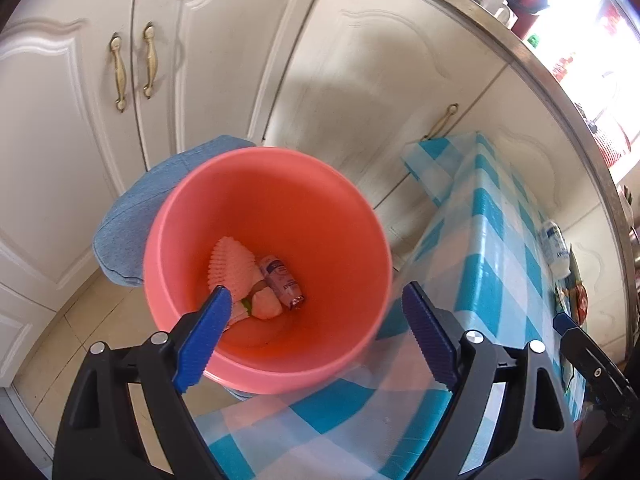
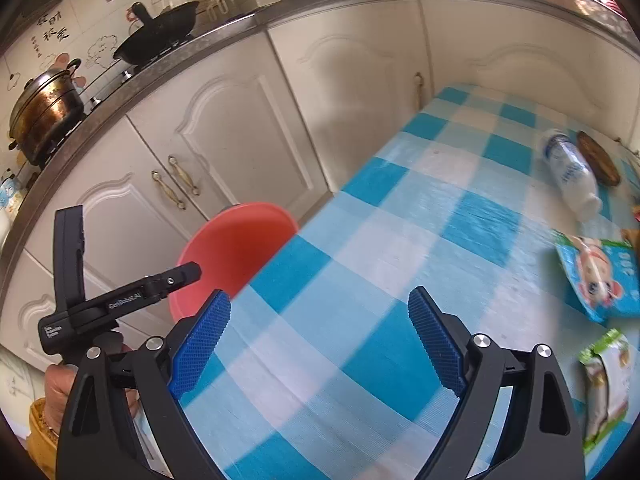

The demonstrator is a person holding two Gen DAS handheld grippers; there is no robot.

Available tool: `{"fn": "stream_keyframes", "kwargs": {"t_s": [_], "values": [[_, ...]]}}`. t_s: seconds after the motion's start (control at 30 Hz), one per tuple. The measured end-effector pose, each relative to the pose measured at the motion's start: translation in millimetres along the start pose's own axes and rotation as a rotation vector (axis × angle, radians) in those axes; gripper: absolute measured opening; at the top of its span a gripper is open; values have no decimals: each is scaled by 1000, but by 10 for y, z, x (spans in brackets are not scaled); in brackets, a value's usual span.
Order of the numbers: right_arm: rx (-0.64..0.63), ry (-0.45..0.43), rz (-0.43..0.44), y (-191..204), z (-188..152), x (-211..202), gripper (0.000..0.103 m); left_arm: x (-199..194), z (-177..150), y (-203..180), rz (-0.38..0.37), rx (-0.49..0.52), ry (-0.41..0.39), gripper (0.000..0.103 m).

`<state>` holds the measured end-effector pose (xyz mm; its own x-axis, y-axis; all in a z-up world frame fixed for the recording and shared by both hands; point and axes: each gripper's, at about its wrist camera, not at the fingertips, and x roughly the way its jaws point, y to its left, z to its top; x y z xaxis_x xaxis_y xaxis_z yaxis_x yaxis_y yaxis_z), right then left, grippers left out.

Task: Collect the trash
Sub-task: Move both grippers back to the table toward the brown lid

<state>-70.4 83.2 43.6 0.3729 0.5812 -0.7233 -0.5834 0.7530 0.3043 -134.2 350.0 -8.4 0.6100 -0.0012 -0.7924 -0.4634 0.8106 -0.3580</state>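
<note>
Your left claw (image 1: 316, 312) stands wide open with nothing between its ribbed blue pads, poised above the mouth of the round, smooth pink plastic bucket (image 1: 192, 216). On the bucket's floor lie a pink ridged foam fruit net (image 1: 232, 266) and a small crinkled pink wrapper (image 1: 282, 282), the wrapper's long axis running from the bucket's far side down toward its near right. A blue quilted cushion (image 1: 136, 216) sits just behind the bucket, against white panelled cabinet doors (image 1: 60, 120).

Your right claw (image 2: 320, 332) is likewise spread wide and holds nothing, hovering over the table (image 2: 400, 248), which is covered in a glossy blue-and-white checked cloth. Far right on the table, a white plastic bottle (image 2: 572, 174) lies on its side, its narrow neck pointing toward the near right. Nearer lie a flat blue packet with a pig cartoon (image 2: 600, 276) and a green-and-white pouch (image 2: 606, 384). The bucket (image 2: 236, 248) stands beside the table's left edge.
</note>
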Motion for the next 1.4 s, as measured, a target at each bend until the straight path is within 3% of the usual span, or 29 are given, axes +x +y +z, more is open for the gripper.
{"fn": "stream_keyframes", "kwargs": {"t_s": [0.6, 1.0, 1.17, 1.4], "values": [[178, -104, -117, -834, -503, -822, 90, -165, -218, -810, -95, 178, 14, 88], [381, -215, -221, -1805, -751, -1499, 90, -180, -249, -1674, -175, 337, 30, 89], [435, -225, -267, -2300, -638, -1640, 90, -134, -103, -2254, -241, 407, 21, 90], [465, -220, -275, -2941, -229, -1621, 91, 166, 177, -3141, -269, 494, 12, 93]]}}
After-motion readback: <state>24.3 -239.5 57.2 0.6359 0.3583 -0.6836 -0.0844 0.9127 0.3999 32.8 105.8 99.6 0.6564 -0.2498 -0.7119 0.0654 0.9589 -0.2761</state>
